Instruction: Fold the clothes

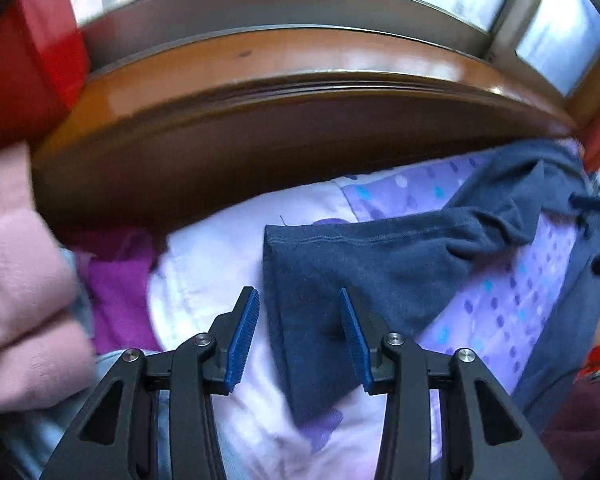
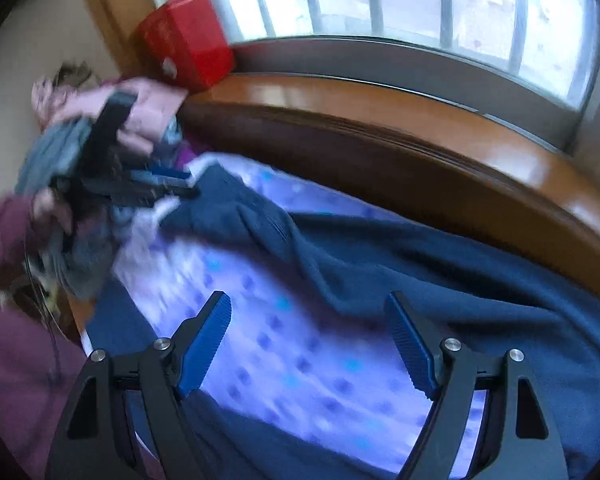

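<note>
A navy garment point(image 1: 380, 264) lies spread on the purple dotted bed sheet point(image 1: 500, 308). Its hemmed end reaches toward me in the left wrist view. My left gripper point(image 1: 297, 292) hovers over that hem, jaws partly apart, and the cloth lies flat beneath without being pinched. The right pad sits just over the cloth. In the right wrist view my right gripper point(image 2: 307, 296) stands wide open above the bare sheet point(image 2: 300, 360), with nothing between its fingers. The navy garment point(image 2: 420, 264) runs along its right side. The left gripper point(image 2: 186, 184) shows at upper left, at the garment's far end.
A dark wooden bed board point(image 1: 260, 140) and a glossy wooden sill point(image 2: 380, 96) run below the window. A red box point(image 2: 184, 36) stands on the sill. Pink cloth point(image 1: 16, 280) and magenta cloth point(image 1: 116, 296) pile at the left. A maroon sleeve point(image 2: 4, 232) holds the left gripper.
</note>
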Tool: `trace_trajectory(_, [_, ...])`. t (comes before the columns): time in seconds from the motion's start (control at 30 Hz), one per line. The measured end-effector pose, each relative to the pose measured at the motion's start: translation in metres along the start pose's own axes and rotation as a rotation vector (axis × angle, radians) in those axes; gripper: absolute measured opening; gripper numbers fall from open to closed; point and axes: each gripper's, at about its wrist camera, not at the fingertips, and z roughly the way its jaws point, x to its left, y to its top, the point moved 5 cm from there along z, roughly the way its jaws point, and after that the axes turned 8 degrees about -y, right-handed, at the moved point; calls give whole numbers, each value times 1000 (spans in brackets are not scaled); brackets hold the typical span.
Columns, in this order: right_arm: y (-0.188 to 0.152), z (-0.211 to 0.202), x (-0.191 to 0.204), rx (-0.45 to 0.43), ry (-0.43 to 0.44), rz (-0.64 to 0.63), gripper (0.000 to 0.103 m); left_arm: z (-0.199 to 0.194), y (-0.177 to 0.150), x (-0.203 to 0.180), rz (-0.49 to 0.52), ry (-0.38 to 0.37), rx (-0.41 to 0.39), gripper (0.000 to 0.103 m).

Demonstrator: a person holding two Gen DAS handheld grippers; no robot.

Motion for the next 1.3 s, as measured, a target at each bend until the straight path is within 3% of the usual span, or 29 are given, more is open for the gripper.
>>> trace_trajectory(0.03, [4,3,5,-12,27,35,80,5,2,0,-21,-42,7,42])
trace_trajectory(0.07, [8,4,8,-26,50,68,80,8,4,0,-27,-69,7,35])
trace_trajectory(0.13, [9,3,12,-28,54,69,80,10,8,2,-42,-105,-5,7])
trace_trajectory(0.27, [2,-3,19,-9,30,2,80,-9,12,3,-43,-128,-78,6])
trace_trajectory(0.37, [2,6,19,12,25,-73,80,-31,20,-9,34,-120,-127,6])
trace_trajectory(0.47, [22,19,24,-31,93,-177,80,-41,27,-19,75,-135,-159,6])
trace_trajectory(0.57, [50,52,20,-42,177,-182,80,-47,29,-20,60,-150,-194,6])
trace_trajectory(0.6, [58,70,18,-6,232,-157,75,-49,29,-19,50,-155,-206,6])
trace_trajectory(0.63, [62,78,19,18,286,-134,59,-50,29,-18,39,-159,-213,6])
trace_trajectory(0.73, [71,93,25,48,413,-94,25,-53,26,-17,25,-169,-230,6])
trace_trajectory(0.8, [75,97,31,44,374,-139,5,-54,29,-15,21,-180,-243,6])
trace_trajectory(0.93, [92,84,31,-14,284,-194,4,-64,57,-13,68,-192,-293,6])
trace_trajectory(1.1, [119,24,37,-207,84,-317,4,-96,97,-25,227,-157,-357,6])
trace_trajectory(1.2, [98,8,74,-268,3,-481,4,-97,86,-31,266,-143,-294,7])
trace_trajectory(1.23, [86,13,88,-266,-18,-519,4,-93,77,-31,248,-147,-242,8])
trace_trajectory(1.3, [57,30,111,-242,-46,-577,4,-77,49,-29,156,-124,-66,13])
